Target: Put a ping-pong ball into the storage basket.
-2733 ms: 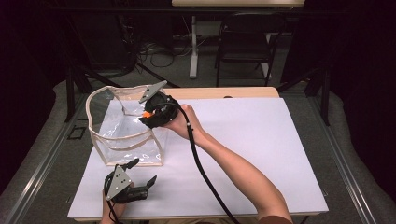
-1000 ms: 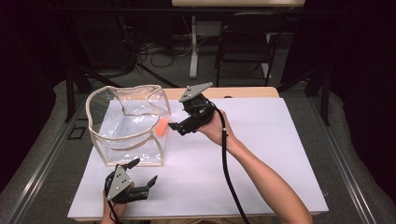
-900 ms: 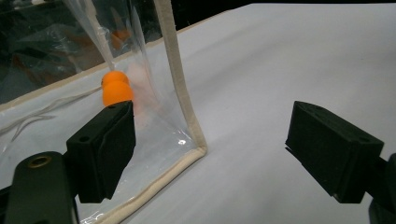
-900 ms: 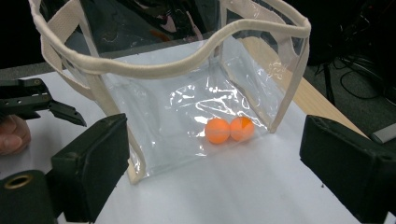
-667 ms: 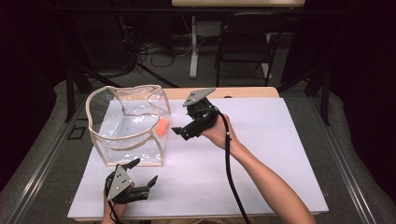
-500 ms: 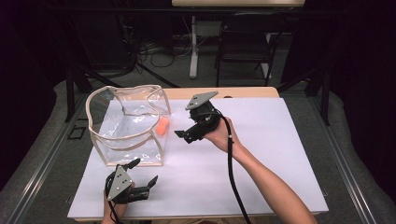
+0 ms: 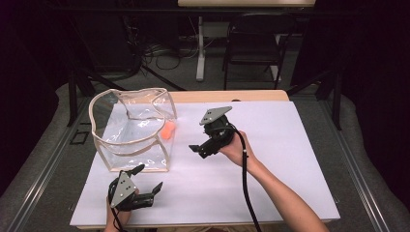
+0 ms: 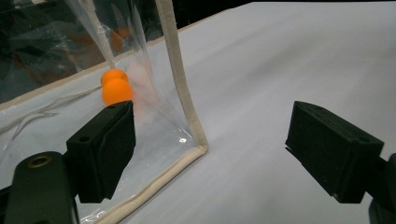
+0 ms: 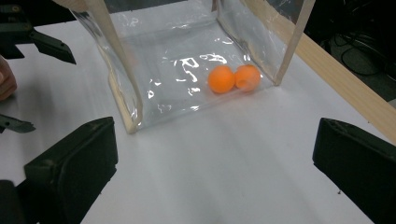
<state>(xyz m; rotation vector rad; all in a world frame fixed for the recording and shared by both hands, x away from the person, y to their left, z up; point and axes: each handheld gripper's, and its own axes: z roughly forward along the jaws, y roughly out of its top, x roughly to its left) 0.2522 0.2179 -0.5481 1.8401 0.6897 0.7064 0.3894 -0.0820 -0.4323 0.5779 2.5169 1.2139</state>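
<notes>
A clear plastic bag with beige trim stands open at the table's left. Two orange balls lie side by side inside it, against its right wall. My right gripper hovers right of the bag and points at it. Its jaws have just been opening and now stand wide apart with nothing between them. My left gripper rests near the front edge, open, aimed at the bag's near corner; the balls show through the plastic.
A white sheet covers the table, with a wooden strip along its far edge. A chair and cables stand on the floor beyond. In the right gripper view the left gripper shows at far left.
The right gripper, earlier at the bag's mouth with something orange, has pulled away to the right and sunk lower, its jaws wider. An orange ball now lies in the bag. The left gripper stayed still.
</notes>
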